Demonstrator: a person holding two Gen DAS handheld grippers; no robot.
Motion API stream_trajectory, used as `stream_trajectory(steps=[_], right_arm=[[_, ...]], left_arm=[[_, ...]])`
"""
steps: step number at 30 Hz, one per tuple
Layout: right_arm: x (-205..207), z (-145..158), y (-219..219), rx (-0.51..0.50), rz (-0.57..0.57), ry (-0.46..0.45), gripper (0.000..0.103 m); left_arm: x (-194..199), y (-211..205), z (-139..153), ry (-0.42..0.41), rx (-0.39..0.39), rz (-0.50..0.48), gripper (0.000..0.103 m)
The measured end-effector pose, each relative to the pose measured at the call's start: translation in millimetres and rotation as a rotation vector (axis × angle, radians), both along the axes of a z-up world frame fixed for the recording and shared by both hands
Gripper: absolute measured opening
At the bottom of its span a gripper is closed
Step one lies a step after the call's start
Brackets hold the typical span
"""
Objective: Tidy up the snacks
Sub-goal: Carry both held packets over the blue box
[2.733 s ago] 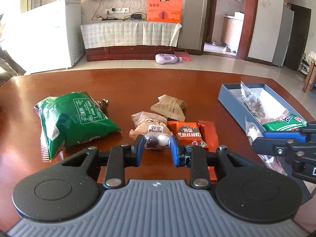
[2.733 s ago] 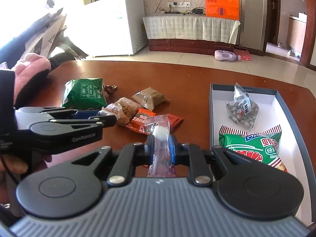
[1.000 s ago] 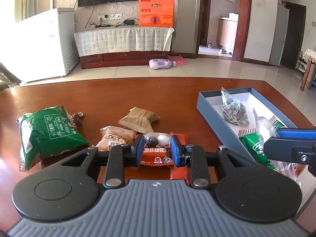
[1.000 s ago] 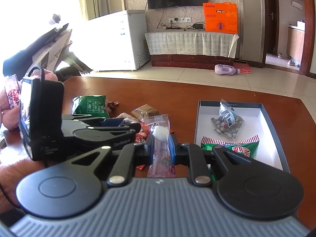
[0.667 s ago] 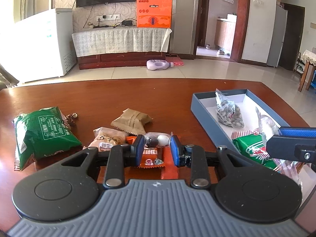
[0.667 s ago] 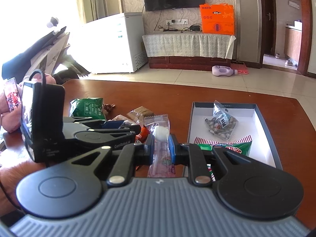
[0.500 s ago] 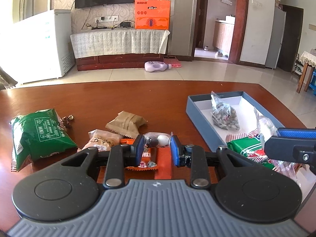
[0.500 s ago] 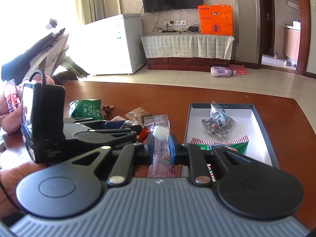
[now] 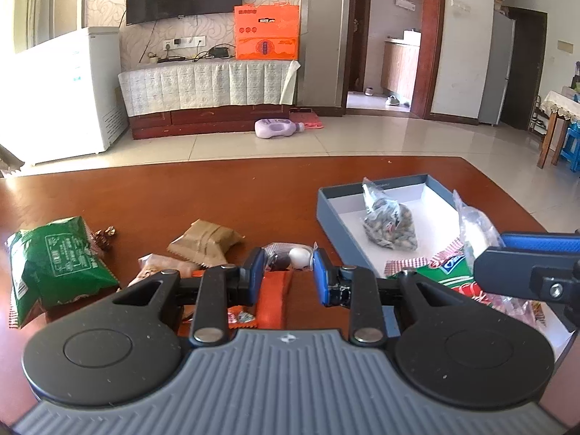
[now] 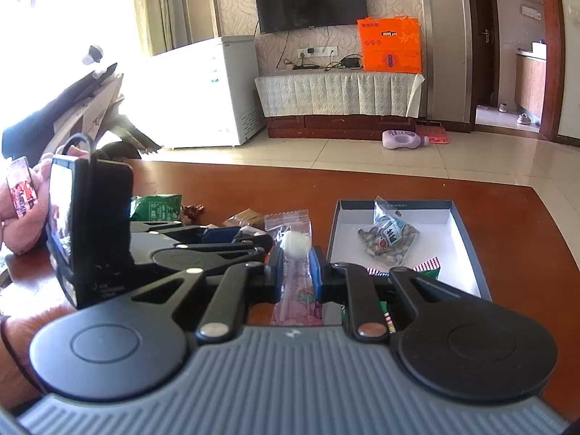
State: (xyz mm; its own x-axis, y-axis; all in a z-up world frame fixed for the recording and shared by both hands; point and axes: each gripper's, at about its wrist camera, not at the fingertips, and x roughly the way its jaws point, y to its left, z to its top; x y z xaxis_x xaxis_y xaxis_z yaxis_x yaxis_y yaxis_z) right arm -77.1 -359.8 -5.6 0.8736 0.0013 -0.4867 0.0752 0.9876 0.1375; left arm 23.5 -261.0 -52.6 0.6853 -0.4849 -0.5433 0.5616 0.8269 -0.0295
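Note:
My left gripper (image 9: 289, 273) is shut on a small clear packet (image 9: 290, 255) with a white and a dark sweet, held above the table. My right gripper (image 10: 293, 266) is shut on a clear pink-ended packet (image 10: 294, 250) with a white sweet; that packet also shows in the left wrist view (image 9: 475, 230), over the box. The blue box (image 9: 328, 204) holds a nut bag (image 9: 389, 224) and a green bag (image 9: 440, 282). On the table lie a green bag (image 9: 54, 259), a brown packet (image 9: 206, 241), a tan packet (image 9: 159, 270) and orange packets (image 9: 273, 299).
Small wrapped candies (image 9: 105, 235) lie beside the green bag on the table. The box (image 10: 469, 253) lies at the right end of the brown table (image 9: 217, 195), near its edge. The left gripper's body (image 10: 174, 250) fills the left of the right wrist view.
Both grippers have lifted and pulled back, each keeping its packet. The table snacks and the box sit lower and farther in both views.

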Motion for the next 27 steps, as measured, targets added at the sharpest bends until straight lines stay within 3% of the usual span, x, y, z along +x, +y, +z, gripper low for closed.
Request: stream_trajectory(steps=[27], right_arm=[[-8.2,1.8,-29.7,0.002,-0.131,-0.026,0.019]], left_arm=[[14.4,-63.8,14.9,-0.004,-0.078,-0.094,0.034]])
